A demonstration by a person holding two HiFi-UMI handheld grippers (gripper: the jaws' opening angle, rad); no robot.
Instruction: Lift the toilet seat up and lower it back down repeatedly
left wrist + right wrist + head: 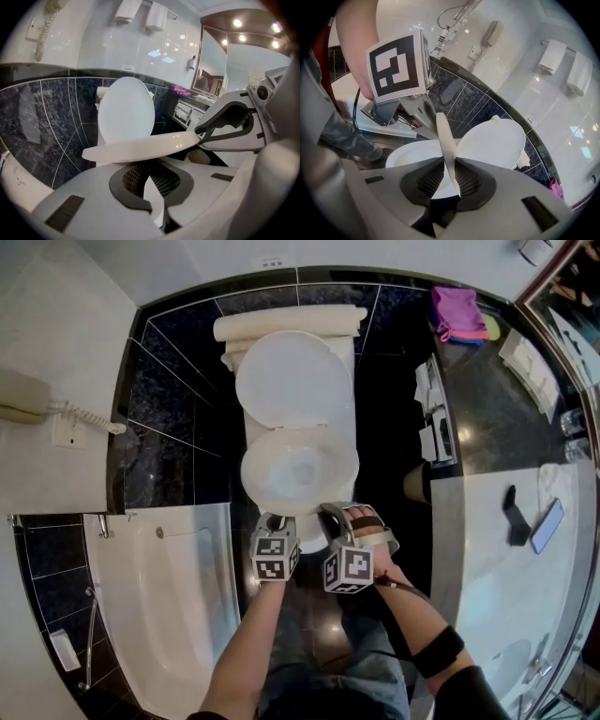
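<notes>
Judging from how things lie, the work is mid-cycle. The toilet seat (pixel 251 470) sits low over the bowl (pixel 281 486), at 12 o'clock from the person. In the left gripper view its front edge (pixel 140 150) hangs a little clear of the rim, neither fully down nor swung up. The lid (pixel 292 376) stands upright against the tank. How many lifts are done cannot be told, and this could be either the start of a raise or the end of a lowering. More swings up and down are probably left.

The right claw (pixel 330 515) pinches the seat's front edge. In the right gripper view the seat (pixel 446 140) runs edge-on between the pads of this claw (pixel 449 164), which sit against both faces. The left claw (pixel 272 521) is beside it at the front rim. Its jaws (pixel 149 176) stand slightly spread with nothing between them, and the seat crosses above their tips.

The bowl looks plain white inside, and whether it holds water I cannot tell. The bathtub (pixel 159 596) at 8 o'clock shows nothing in it. On the desk (pixel 497 521) at 3 o'clock lies a phone (pixel 547 526), and a pink cloth (pixel 457 313) lies at 1 o'clock.
</notes>
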